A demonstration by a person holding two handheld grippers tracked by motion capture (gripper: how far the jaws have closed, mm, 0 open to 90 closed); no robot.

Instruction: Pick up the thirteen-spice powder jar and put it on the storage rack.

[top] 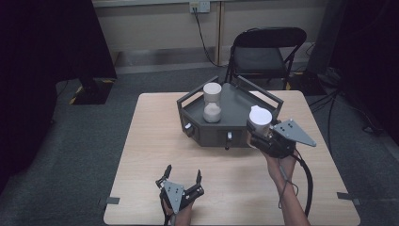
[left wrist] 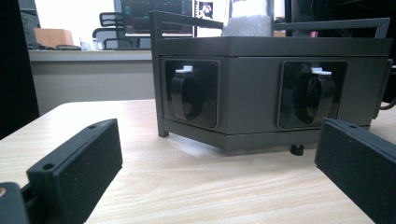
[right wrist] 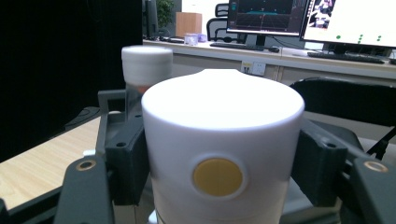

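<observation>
The right gripper [top: 261,136] clamps a white plastic cylinder with a yellow dot [right wrist: 219,158], holding it upright just above the front right edge of the dark grey angular tray [top: 221,131]. The left gripper [top: 182,181] rests on the pale wooden table [top: 150,141], jaws wide apart and empty.

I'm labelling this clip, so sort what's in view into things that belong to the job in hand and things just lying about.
Belongs to the job:
- white cylinder, clamped in the right gripper
- grey tray stand
- stacked white pieces on the stand
- left gripper, open, resting on the table

Just lying about:
- black folding chair
- wall socket and cable
- desk monitors
</observation>
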